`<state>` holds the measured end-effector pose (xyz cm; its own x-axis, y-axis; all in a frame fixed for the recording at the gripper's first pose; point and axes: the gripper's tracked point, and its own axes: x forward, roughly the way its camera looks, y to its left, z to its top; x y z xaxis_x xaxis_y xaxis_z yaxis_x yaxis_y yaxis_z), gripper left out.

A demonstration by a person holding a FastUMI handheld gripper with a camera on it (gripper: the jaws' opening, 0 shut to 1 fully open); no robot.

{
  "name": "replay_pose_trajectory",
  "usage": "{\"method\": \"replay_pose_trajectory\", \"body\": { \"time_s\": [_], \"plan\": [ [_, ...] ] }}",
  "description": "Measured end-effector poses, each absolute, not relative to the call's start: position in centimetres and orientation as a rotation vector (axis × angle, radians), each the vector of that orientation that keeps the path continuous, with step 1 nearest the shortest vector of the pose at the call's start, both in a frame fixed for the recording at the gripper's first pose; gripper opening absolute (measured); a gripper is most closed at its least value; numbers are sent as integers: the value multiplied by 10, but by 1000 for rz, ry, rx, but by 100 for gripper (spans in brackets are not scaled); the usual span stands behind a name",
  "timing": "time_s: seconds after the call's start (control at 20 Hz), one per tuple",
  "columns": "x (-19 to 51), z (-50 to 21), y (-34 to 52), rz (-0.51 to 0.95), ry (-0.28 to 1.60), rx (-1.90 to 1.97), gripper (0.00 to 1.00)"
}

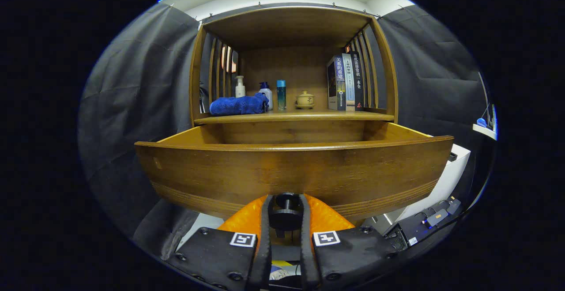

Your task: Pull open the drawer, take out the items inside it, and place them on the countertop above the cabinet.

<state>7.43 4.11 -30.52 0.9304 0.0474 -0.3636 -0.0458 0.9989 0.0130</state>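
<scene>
Claw point(286, 213) clamped on the dark round knob point(286, 217) of the drawer point(291, 171), one finger pressing each side. Drawer pulled out, its curved wooden front just beyond the fingers; contents hidden behind that front. Above and farther back, the bench point(293, 116) of the cabinet. On it, from left: folded blue towel point(238, 104), white pump bottle point(239, 86), second pump bottle point(266, 94), slim blue bottle point(281, 94), small lidded jar point(305, 100), upright books point(345, 82) at right.

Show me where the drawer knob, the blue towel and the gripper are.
Knob point(285, 213), gripper view, on its black disc.
Towel point(238, 105), gripper view, middle of the fold.
Gripper point(285, 220), gripper view, midway between fingertips, shut on knob.
</scene>
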Motion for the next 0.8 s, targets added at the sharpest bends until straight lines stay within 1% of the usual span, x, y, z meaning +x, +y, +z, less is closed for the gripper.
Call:
{"method": "replay_pose_trajectory", "body": {
  "time_s": [0.15,0.35,0.6,0.7,0.8],
  "plan": [
    [74,-305,41,40,375,10,38],
    [72,-305,47,61,370,12,49],
    [62,-293,58,88,337,30,100],
    [60,-268,59,98,285,50,100],
    [67,-228,51,96,206,28,99]
  ]
}}
